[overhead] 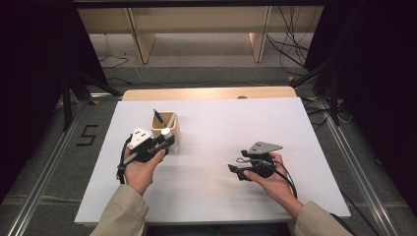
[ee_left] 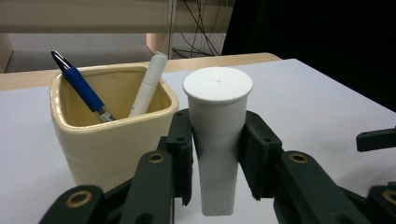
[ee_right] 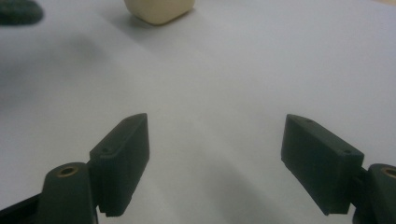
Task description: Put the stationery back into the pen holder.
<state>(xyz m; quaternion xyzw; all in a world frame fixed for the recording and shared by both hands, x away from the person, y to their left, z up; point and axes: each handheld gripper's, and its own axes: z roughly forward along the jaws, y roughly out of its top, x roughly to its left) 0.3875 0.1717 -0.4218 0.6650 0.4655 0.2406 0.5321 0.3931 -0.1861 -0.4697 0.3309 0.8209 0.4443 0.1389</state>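
At the left of the high view, the left gripper is held just beside a cream pen holder standing on the white surface. In the left gripper view its jaws are seen partly closed and pressed on a white tapered tube with a flat round cap, kept upright at centre frame, just right of the holder. The holder is a glossy ceramic cup, squarish with rounded corners; a blue pen and a white marker lean inside it. The step in hand is judged to be the carrying of the tube to the holder; next, the tube must be lifted above the rim, moved over the opening and released. At the right, the right gripper is held low over the matte surface, its jaws wide apart and empty.
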